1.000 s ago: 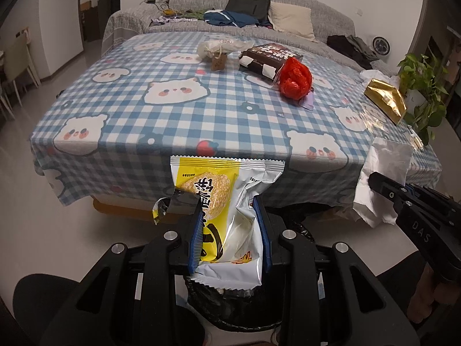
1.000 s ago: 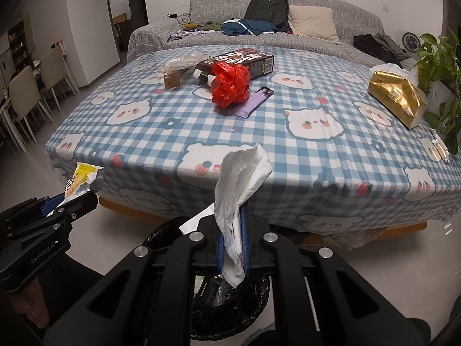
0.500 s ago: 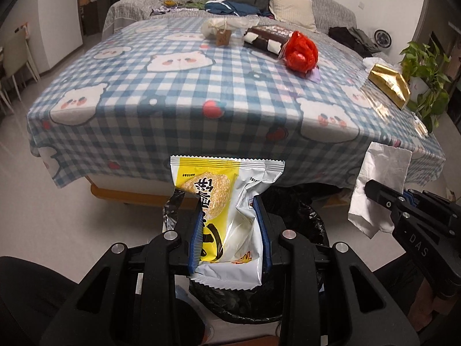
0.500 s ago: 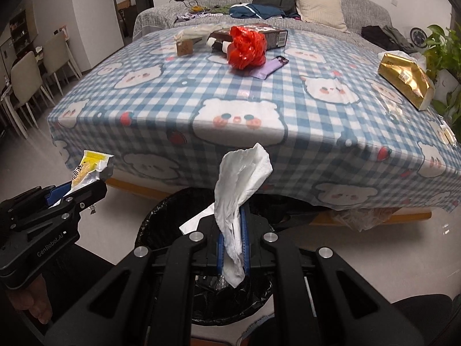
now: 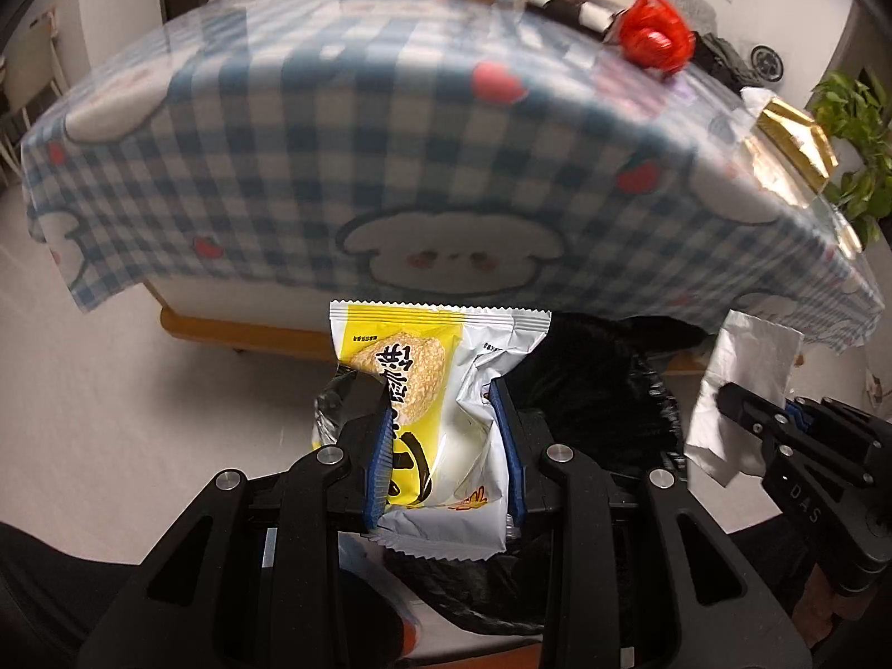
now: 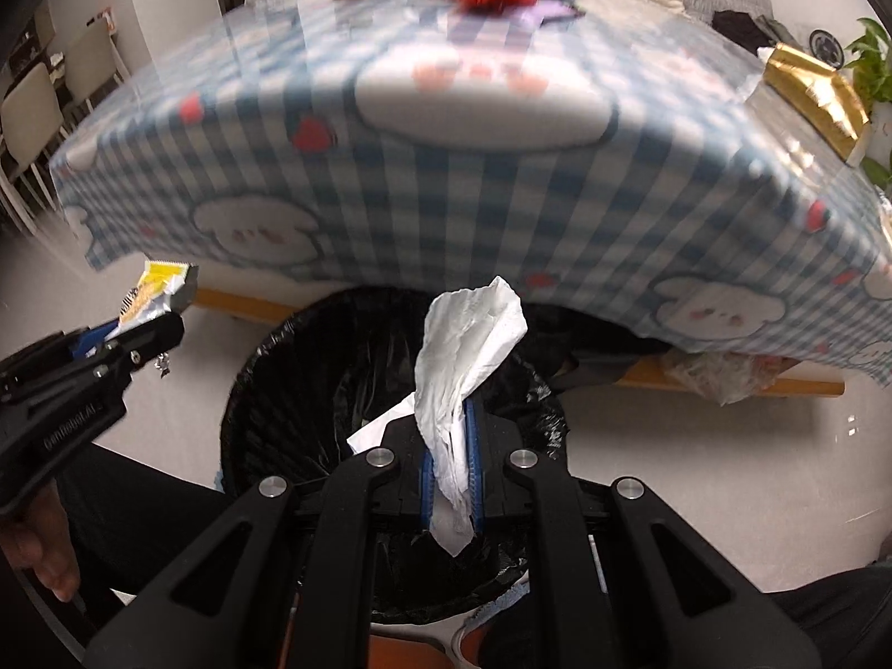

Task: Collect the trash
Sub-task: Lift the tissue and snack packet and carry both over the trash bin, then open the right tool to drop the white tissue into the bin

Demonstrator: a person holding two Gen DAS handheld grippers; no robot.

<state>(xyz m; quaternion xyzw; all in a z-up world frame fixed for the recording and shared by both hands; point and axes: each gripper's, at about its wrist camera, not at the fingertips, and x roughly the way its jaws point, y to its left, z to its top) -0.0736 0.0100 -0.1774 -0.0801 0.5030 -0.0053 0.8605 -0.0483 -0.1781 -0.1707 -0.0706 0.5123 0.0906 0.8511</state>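
1. Both black two-finger grippers carry trash above the round bin lined with a black plastic bag (image 6: 312, 390), which stands on the floor just in front of the table under the blue-and-white checked cloth (image 5: 390, 128).
2. Left gripper (image 5: 443, 446): its blue-padded jaws pinch a yellow-and-silver foil snack wrapper (image 5: 435, 390) across its width. The wrapper's long axis runs along the fingers, its crimped top edge pointing away from the hand toward the table.
3. Right gripper (image 6: 449, 463): its jaws are pressed together on a crumpled white paper tissue (image 6: 468, 351), which stands up out of the fingertips and also trails below them.
4. Deciding relation: the bin mouth lies below and slightly ahead of both tools. In the right wrist view the dark opening sits directly under the tissue; in the left wrist view the black liner (image 5: 602, 407) shows under the wrapper and to its right.
5. Judgement: the right gripper appears better centred over the bin; the left gripper (image 6: 139, 334) hangs at the bin's left rim, so the wrapper may need a small shift inward before release.
6. Risk, as judged: the tissue's loose tail could cling to the pads on opening.
7. Other items near the table's far edge, including a crumpled red plastic bag (image 5: 655, 42) and a gold foil pack (image 5: 791, 139), remain uncollected.
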